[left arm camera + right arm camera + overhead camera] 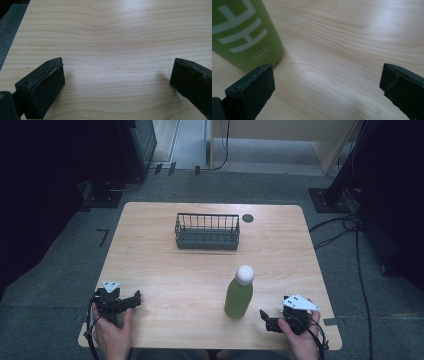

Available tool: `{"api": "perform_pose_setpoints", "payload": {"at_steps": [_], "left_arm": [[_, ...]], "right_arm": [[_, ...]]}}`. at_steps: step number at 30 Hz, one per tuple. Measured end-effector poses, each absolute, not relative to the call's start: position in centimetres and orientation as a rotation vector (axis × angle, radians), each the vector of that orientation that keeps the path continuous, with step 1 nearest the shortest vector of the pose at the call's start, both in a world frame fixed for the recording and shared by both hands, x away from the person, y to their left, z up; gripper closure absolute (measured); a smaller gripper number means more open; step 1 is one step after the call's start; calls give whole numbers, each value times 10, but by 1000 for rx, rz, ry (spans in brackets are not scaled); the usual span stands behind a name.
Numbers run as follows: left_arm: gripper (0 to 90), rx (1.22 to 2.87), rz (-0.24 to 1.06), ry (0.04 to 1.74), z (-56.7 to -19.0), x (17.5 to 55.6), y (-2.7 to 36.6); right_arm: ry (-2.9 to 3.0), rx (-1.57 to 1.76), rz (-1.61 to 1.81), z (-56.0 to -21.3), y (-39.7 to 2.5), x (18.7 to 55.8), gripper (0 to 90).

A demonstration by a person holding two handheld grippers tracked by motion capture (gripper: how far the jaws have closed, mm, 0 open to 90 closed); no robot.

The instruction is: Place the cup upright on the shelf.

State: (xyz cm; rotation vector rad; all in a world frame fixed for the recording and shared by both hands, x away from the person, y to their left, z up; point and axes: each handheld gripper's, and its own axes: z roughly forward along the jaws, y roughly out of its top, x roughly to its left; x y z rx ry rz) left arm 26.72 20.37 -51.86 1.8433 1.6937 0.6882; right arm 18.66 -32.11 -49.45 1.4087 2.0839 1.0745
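Standing upright on the worktop [165, 270] near its front edge, the green bottle [238, 297] carried large pale lettering and a small oval mark low on its side, too blurred to read, under a round white cap [245, 274]. The right claw [270, 319] sat released just beside it, jaws spread wide. The left claw [129, 301] rested well apart, likewise released over bare wood.

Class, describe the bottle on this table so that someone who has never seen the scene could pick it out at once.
Start at the wooden table and move to its near right part, just left of the right claw. There stands the bottle, upright and alone. It is green with a round white cap, unlike the dark wire basket farther back.
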Motion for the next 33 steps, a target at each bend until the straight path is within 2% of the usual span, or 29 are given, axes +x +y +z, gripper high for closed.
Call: {"api": "perform_pose_setpoints", "payload": {"at_steps": [12, 18, 33], "left_arm": [[1, 1844, 688, 1693, -519, 267, 204], [1, 1844, 688, 1693, -519, 267, 204], [1, 1844, 688, 1693, -519, 267, 204]], "right_arm": [[2168, 1311, 1160, -487, -295, 181, 4], [2173, 1299, 1193, -484, -288, 181, 37], [2181, 1243, 1303, -464, -266, 190, 38]]}}
